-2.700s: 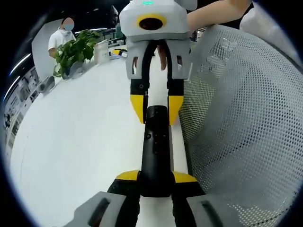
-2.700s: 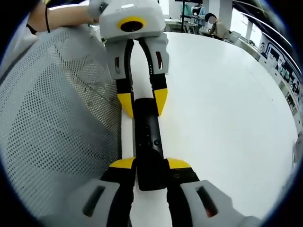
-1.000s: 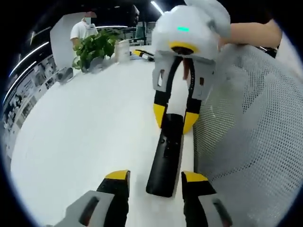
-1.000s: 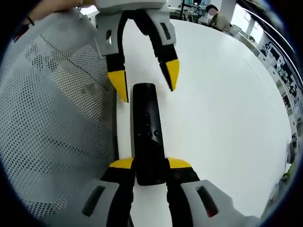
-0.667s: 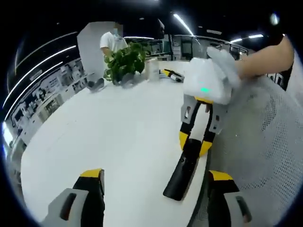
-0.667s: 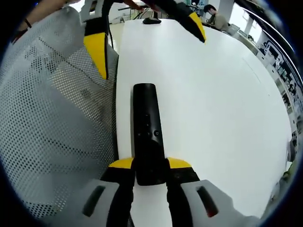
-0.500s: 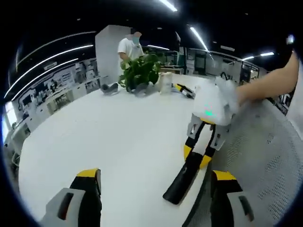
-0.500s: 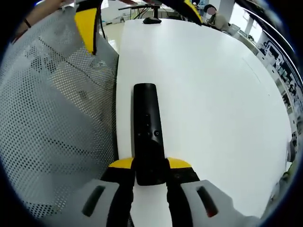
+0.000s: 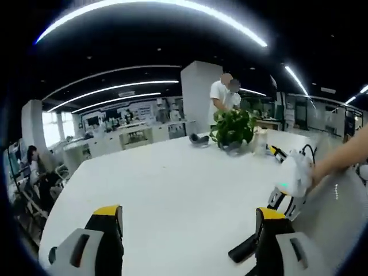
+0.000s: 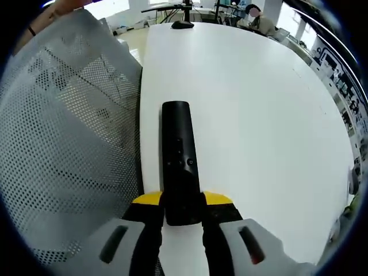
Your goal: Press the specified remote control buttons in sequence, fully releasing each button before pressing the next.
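A black remote control [image 10: 179, 161] lies lengthwise on the white table [image 10: 259, 115], buttons facing up. My right gripper [image 10: 182, 200] is shut on its near end, one yellow tip on each side. In the left gripper view, my left gripper [image 9: 187, 215] stands wide open, held high above the table with nothing between its jaws. The remote's far end [image 9: 244, 252] shows low on the right there, with the right gripper [image 9: 279, 201] behind it in a person's hand.
A grey mesh chair back [image 10: 69, 144] runs along the table's edge left of the remote. A potted plant [image 9: 233, 129] and small items stand at the table's far side, with people [image 9: 224, 92] behind. A black object [image 10: 184, 25] lies at the far end.
My left gripper has let go of the remote's far end, opened wide and lifted up and away. My right gripper has stayed shut on the remote, which has not moved.
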Demonstrator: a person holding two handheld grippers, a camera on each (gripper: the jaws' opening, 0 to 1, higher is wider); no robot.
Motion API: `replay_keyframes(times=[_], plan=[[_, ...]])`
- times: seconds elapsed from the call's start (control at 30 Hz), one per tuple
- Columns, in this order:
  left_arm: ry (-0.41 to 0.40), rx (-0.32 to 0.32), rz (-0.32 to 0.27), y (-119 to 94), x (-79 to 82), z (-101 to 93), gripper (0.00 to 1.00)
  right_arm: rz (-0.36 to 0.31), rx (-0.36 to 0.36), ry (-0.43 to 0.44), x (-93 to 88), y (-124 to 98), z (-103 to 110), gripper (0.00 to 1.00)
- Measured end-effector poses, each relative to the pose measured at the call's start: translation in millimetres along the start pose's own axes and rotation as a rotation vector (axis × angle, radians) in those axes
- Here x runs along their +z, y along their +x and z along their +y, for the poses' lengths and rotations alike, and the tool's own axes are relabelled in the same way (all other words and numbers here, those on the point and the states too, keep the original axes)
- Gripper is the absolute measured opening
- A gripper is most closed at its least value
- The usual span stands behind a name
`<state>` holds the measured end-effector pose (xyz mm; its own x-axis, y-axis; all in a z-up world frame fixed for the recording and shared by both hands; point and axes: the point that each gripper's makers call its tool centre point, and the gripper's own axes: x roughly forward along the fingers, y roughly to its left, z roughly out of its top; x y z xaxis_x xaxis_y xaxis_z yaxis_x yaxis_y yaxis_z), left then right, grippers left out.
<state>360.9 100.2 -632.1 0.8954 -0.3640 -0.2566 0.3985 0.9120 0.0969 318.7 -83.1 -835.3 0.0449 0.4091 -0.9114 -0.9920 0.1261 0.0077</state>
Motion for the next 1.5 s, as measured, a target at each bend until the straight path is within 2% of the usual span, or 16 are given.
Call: replay_keyframes(times=[0.1, 0.2, 0.3, 0.4, 0.43, 0.5, 0.93, 1.17, 1.27, 1.5], plan=[[0.009, 0.062, -0.034, -11.6, 7.1, 7.7, 1.0, -0.001, -0.003, 0.003, -0.1, -0.1, -0.2, 0.25], [-0.025, 0.106, -0.044, -19.4, 7.0, 11.5, 1.0, -0.005, -0.002, 0.007, -0.2, -0.2, -0.3, 0.25], [-0.069, 0.201, -0.085, -28.3, 7.6, 21.9, 1.0, -0.006, -0.003, 0.011, -0.2, -0.4, -0.3, 0.25], [-0.035, 0.271, -0.101, -33.6, 8.8, 30.4, 1.0, -0.002, -0.005, 0.025, 0.3, -0.2, -0.3, 0.25], [-0.045, 0.263, -0.105, -32.8, 8.7, 29.7, 1.0, 0.002, -0.007, 0.023, 0.4, 0.0, -0.1, 0.25], [-0.132, 0.248, -0.132, -30.9, 9.1, 30.6, 1.0, 0.005, -0.01, 0.023, 0.5, 0.1, 0.0, 0.25], [-0.087, 0.265, -0.125, -30.7, 7.9, 33.9, 1.0, 0.008, -0.001, 0.01, 3.0, 0.6, -5.1, 0.24], [-0.043, 0.269, -0.109, -29.3, 6.3, 33.3, 0.98, -0.01, 0.023, 0.01, 10.4, 3.1, -24.0, 0.24], [-0.05, 0.267, -0.117, -29.7, 7.1, 34.3, 0.98, -0.002, 0.028, 0.002, 13.4, 4.5, -37.0, 0.24], [-0.026, 0.288, -0.091, -29.2, 2.7, 37.9, 0.98, -0.013, 0.037, 0.023, 21.5, 7.3, -67.1, 0.24]])
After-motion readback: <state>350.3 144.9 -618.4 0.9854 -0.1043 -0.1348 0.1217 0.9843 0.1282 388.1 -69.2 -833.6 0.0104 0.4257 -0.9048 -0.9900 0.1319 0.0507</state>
